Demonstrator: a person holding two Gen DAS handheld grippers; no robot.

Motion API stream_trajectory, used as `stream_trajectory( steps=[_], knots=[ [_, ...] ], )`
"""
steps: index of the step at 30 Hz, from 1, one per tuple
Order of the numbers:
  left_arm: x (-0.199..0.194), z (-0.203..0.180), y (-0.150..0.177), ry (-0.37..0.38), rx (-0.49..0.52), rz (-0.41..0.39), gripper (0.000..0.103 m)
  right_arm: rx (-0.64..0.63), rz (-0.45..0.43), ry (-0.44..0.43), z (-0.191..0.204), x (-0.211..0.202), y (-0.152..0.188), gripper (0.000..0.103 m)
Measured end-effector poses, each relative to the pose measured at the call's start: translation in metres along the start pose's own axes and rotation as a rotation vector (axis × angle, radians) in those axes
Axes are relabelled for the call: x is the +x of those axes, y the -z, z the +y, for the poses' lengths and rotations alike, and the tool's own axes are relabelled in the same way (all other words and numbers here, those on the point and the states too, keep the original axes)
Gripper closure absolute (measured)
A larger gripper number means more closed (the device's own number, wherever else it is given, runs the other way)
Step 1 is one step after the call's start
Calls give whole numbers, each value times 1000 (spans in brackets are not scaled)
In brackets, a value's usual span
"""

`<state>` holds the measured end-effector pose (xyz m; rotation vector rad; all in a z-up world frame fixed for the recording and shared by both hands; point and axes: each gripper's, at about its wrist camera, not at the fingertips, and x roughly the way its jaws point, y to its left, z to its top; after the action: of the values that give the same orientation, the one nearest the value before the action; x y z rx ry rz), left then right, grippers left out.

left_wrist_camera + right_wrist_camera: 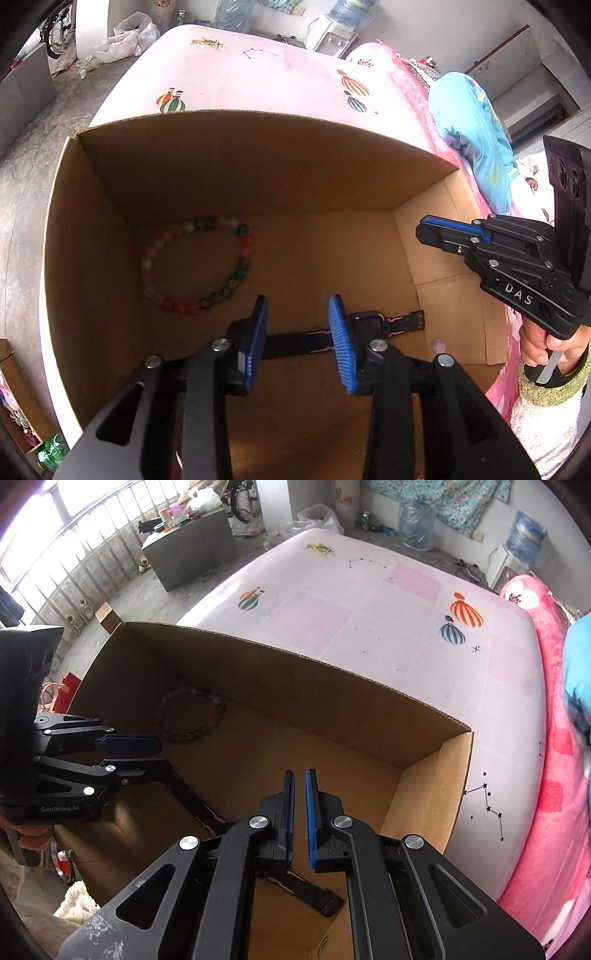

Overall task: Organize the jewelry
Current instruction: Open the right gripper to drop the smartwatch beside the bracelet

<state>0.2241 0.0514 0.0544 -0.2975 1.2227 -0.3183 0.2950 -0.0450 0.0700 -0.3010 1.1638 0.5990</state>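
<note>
An open cardboard box [258,155] stands on a bed. On its floor, in the far left corner, lies a bracelet of coloured beads [245,243]. It shows again in the right wrist view as the bracelet [186,736]. A black-strapped watch [369,323] lies flat on the box floor. My left gripper [299,339] is open inside the box, its blue pads either side of the strap without pressing on it. My right gripper [300,812] hangs over the box's near right part, shut and empty. The watch strap [317,895] runs under it, and the watch body is hidden.
The box wall [295,701] rises around both grippers. A pink sheet with balloon prints [369,609] covers the bed beyond. A pink blanket [554,738] and blue cloth [469,129] lie at the right. A hand [543,343] holds the right gripper. Concrete floor and a grey cabinet [192,546] are at the left.
</note>
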Motion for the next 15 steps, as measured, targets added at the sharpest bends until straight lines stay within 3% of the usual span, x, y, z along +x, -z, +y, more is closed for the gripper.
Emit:
stream_trajectory(
  steps=[2, 4, 5, 6, 11, 15],
  knots=[
    [-9, -3, 5, -10, 32, -39, 66, -49, -4, -12, 8, -2, 4, 96],
    [-21, -7, 13, -17, 74, -98, 56, -106, 19, -17, 19, -1, 11, 79],
    [-28, -9, 18, -20, 92, -130, 55, -133, 36, -13, 25, 1, 15, 64],
    [-36, -10, 25, -30, 109, -167, 53, -165, 64, -14, 31, 4, 18, 56],
    [-78, -16, 60, -103, 192, -370, 38, -281, 255, 1, 53, 32, 36, 48],
    [-100, -10, 87, -134, 212, -474, 31, -393, 387, 84, 67, 59, 50, 47]
  ],
)
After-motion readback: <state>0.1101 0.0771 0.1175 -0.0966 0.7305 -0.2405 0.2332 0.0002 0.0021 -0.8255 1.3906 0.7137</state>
